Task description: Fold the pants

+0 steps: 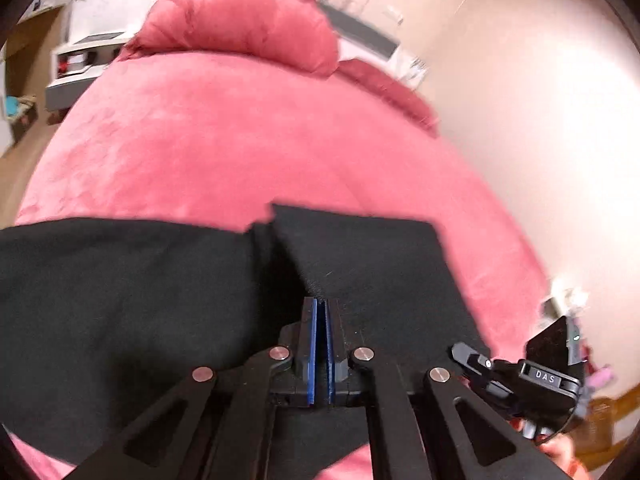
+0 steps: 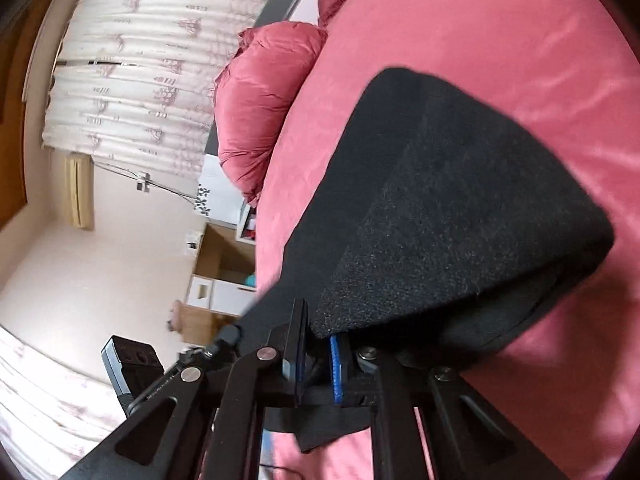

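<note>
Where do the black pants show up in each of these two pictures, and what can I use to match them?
Left wrist view: the black pants spread across the lower half, reaching the left edge, on the pink bed.
Right wrist view: the pants fill the centre and right, a thick fold lifted above the bed.
Shared landmark: the pink pillow at the bed's far end.

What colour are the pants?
Black pants, on a pink bed; clearest in the right wrist view.
</note>
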Demonstrator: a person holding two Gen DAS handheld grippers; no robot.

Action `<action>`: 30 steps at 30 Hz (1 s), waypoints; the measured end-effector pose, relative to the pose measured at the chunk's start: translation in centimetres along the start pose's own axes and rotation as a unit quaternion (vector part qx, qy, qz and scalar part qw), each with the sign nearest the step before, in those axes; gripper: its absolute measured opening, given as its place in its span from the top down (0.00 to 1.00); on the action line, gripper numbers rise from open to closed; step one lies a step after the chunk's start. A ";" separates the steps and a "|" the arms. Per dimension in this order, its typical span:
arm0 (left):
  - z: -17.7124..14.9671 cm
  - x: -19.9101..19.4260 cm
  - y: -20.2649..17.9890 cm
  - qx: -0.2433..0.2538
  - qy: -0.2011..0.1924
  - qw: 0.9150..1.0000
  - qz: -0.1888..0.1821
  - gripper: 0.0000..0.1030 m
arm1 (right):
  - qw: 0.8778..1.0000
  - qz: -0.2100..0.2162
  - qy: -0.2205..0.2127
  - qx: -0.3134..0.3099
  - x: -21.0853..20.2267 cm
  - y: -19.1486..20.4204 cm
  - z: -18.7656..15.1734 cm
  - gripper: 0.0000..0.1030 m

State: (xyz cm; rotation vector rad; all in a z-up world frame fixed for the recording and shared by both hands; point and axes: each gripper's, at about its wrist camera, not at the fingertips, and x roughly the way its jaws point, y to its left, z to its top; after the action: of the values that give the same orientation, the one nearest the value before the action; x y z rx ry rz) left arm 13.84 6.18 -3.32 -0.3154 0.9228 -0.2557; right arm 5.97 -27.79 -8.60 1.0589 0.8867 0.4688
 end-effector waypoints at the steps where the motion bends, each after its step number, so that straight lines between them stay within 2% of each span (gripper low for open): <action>1: -1.1 0.9 0.6 0.000 0.022 1.000 0.019 0.96 | 0.999 -0.045 0.027 -0.003 1.3 -1.1 -0.3 0.89; 2: -2.1 1.9 1.0 0.001 0.043 0.999 0.034 0.94 | 0.996 -0.081 0.048 -0.003 2.0 -2.3 -0.8 0.89; 3: -3.2 2.7 1.3 0.008 0.057 0.997 0.050 0.86 | 0.995 -0.086 0.051 0.005 2.1 -3.3 -1.2 0.92; 4: -4.1 3.0 1.4 0.017 0.063 0.996 0.062 0.69 | 0.997 -0.054 0.038 0.033 1.6 -4.3 -1.4 0.92; 5: -5.0 3.2 1.2 0.030 0.063 0.995 0.073 0.59 | 0.997 -0.038 0.032 0.055 1.1 -4.8 -1.5 0.88; 6: -5.5 2.9 0.9 0.044 0.054 0.994 0.083 0.54 | 0.996 -0.023 0.028 0.081 0.5 -5.3 -1.6 0.86; 7: -5.7 2.7 0.4 0.056 0.041 0.993 0.093 0.54 | 0.995 -0.014 0.027 0.094 0.0 -5.7 -1.7 0.79; 10: -5.7 1.8 -1.5 0.083 -0.007 0.990 0.112 0.48 | 0.996 -0.036 0.022 0.081 -1.9 -5.7 -1.4 0.77; 14: -4.6 1.4 -3.6 0.097 -0.043 0.990 0.092 0.39 | 0.990 -0.118 -0.050 0.059 -5.7 -5.5 -0.9 0.71; 16: -4.0 2.8 -4.0 0.112 -0.037 0.988 0.104 0.36 | 0.985 -0.134 -0.082 0.076 -7.1 -6.2 -0.8 0.68; 18: -4.0 4.2 -3.5 0.127 -0.019 0.982 0.139 0.36 | 0.979 -0.144 -0.103 0.100 -7.9 -7.4 -0.9 0.56; 19: -4.3 4.5 -2.9 0.127 -0.014 0.979 0.156 0.37 | 0.978 -0.141 -0.106 0.109 -7.9 -7.8 -0.8 0.49; 22: -5.6 3.9 -0.7 0.109 -0.002 0.976 0.188 0.37 | 0.981 -0.112 -0.120 0.106 -7.9 -8.0 -0.7 0.44; 23: -6.3 3.7 0.8 0.091 0.014 0.975 0.201 0.37 | 0.982 -0.111 -0.123 0.094 -7.9 -7.7 -0.7 0.41; 25: -6.9 3.4 2.7 0.057 0.022 0.981 0.184 0.37 | 0.984 -0.108 -0.125 0.066 -7.0 -6.7 -0.3 0.39; 26: -7.0 2.6 3.1 0.042 0.006 0.985 0.167 0.37 | 0.985 -0.109 -0.125 0.052 -6.8 -6.6 0.1 0.36; 30: -5.7 0.3 0.6 0.073 -0.059 0.988 0.122 0.36 | 0.984 -0.098 -0.127 0.072 -4.9 -7.3 0.5 0.35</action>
State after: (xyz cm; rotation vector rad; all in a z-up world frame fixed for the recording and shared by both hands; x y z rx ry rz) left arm 9.41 5.73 -6.96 -0.0808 0.8120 -0.0777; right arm 2.97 -34.76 -13.05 1.1204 0.7945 0.1015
